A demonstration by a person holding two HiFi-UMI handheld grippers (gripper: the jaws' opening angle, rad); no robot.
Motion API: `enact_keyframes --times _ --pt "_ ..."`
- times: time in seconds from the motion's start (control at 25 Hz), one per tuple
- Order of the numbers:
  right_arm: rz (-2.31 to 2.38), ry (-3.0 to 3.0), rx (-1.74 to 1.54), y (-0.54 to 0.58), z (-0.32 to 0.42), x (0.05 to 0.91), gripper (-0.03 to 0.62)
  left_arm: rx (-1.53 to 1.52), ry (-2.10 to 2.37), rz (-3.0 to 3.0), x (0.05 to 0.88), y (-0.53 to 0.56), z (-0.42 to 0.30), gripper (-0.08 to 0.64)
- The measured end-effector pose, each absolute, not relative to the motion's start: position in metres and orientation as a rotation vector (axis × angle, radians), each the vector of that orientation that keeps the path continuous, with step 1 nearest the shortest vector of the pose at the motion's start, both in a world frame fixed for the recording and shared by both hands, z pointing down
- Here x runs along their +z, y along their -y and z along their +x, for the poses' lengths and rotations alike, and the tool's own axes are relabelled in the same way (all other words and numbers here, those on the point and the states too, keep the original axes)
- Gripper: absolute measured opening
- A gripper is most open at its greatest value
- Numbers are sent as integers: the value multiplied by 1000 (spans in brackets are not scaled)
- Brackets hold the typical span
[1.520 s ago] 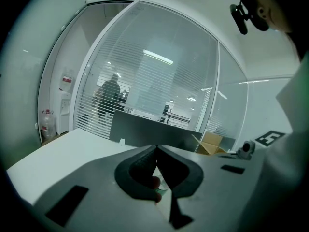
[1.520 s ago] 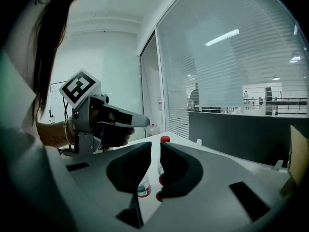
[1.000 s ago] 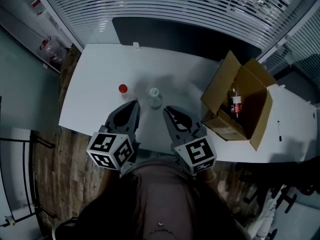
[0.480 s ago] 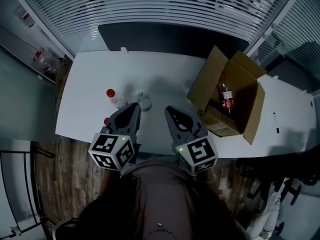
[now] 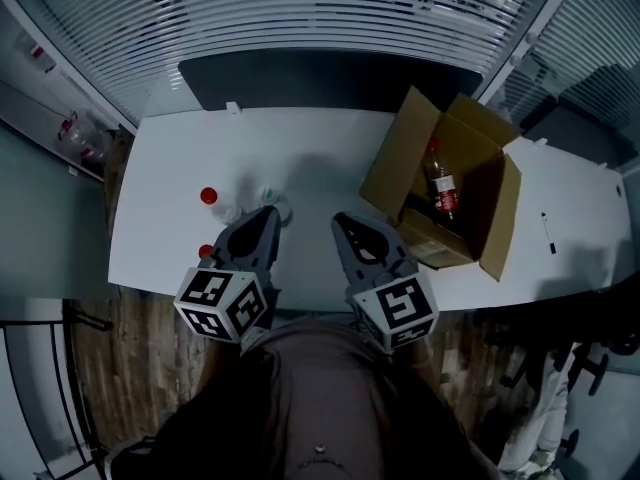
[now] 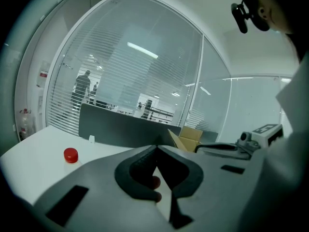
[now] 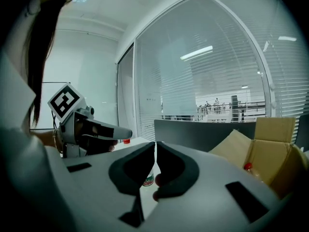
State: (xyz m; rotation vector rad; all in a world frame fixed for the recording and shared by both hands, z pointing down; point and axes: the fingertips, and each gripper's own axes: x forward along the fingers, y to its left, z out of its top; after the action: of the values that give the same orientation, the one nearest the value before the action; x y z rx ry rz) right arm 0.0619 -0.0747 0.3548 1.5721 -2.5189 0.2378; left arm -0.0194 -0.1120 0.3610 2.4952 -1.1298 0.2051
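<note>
Over the near edge of the white table my left gripper and right gripper are held side by side, both shut and empty. Just beyond the left gripper's tip stand a clear bottle with a pale cap and a red-capped bottle; another red cap shows beside its left jaw. In the left gripper view the jaws meet, and a red cap shows at left. Through the closed jaws in the right gripper view, a green-labelled bottle peeks out.
An open cardboard box lies on the table's right, a dark red-capped bottle inside it. A dark screen runs along the table's far edge, with glass walls and blinds behind. A pen lies at far right.
Both gripper views have swung to the right, so the cardboard box now shows in each. In the head view the table and box have shifted left, and a second red cap appeared by the left gripper.
</note>
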Motion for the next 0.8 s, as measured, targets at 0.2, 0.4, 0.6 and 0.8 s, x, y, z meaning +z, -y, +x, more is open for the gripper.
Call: enact_keyframes --times 0.2,0.4,0.6,0.8 --pt "1634 2459 252 70 87 359 34 215 1070 2518 363 113 2 9" --pt "1721 2429 245 66 115 349 34 222 1011 2543 364 113 25 9" --pt "1789 2353 248 61 145 345 34 235 950 2564 365 113 50 9" --pt "1859 2316 209 59 173 343 34 242 904 2583 366 114 71 9"
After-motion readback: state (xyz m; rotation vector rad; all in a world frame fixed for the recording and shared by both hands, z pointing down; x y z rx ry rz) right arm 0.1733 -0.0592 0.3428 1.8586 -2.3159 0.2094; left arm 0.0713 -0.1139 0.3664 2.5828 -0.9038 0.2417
